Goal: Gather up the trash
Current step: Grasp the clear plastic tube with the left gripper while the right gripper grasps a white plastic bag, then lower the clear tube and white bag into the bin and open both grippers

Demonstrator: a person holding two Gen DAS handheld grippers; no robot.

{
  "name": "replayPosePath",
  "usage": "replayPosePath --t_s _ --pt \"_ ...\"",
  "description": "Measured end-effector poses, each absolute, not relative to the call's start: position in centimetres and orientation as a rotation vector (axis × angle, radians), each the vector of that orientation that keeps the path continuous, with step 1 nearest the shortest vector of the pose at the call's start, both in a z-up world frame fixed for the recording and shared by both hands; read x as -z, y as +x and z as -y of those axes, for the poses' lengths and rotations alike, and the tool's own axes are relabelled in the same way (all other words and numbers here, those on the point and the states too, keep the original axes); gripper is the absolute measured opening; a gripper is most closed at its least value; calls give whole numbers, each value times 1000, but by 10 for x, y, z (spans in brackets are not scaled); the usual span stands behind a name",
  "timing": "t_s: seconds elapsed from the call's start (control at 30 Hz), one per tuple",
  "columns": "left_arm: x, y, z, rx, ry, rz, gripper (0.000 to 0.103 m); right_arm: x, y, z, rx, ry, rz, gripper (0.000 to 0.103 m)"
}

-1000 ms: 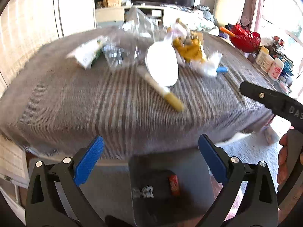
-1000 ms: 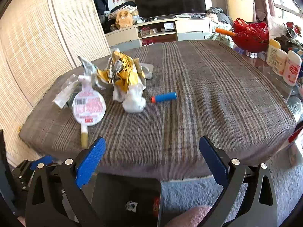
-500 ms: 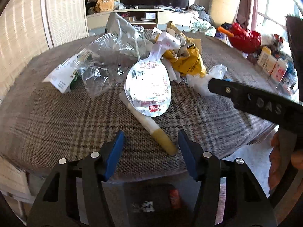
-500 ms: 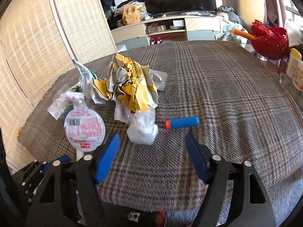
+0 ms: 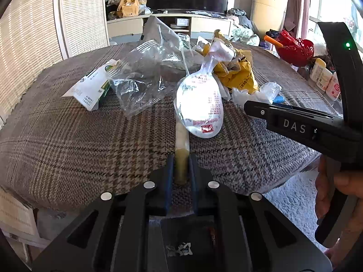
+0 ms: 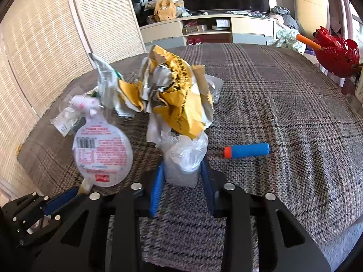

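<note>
Both claws closed in: left claw (image 5: 180, 170) grips stick (image 5: 181, 149); right claw (image 6: 181, 170) grips plastic wad (image 6: 185, 158).

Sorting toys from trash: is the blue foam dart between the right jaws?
No, the blue foam dart lies apart on the cloth; the jaws flank the clear plastic wad.

On counter: 1 yellow crumpled bag (image 6: 181, 104), 1 round lollipop wrapper w/ stick (image 5: 199, 106), 1 white plastic wad (image 6: 185, 158), 1 blue foam dart (image 6: 246, 150), 1 clear wrapper (image 5: 145, 77), 1 white carton (image 5: 90, 88). 2 grippers: left gripper (image 5: 180, 170), right gripper (image 6: 181, 181).
</note>
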State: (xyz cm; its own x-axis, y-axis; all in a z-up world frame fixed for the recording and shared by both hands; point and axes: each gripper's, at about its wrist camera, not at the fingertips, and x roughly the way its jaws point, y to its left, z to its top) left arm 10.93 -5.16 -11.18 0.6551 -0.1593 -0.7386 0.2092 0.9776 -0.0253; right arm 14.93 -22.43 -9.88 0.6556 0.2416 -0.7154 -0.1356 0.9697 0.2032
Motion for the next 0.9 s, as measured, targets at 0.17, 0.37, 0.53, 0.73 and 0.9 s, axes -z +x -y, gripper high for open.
replayPosePath --t_s 0.17,0.37,0.53,0.73,0.9 --pt "111 95 42 222 54 -845 11 97 130 218 -228 135 -842 28" --pt "111 77 34 242 22 -871 11 92 97 215 -226 135 -838 26" --pt "112 56 33 260 29 -872 10 89 74 217 -217 135 -832 26" --pt "116 29 37 284 46 -867 10 87 48 220 -206 134 -819 26" --pt "125 13 36 291 47 -884 10 94 31 217 -215 132 -839 26"
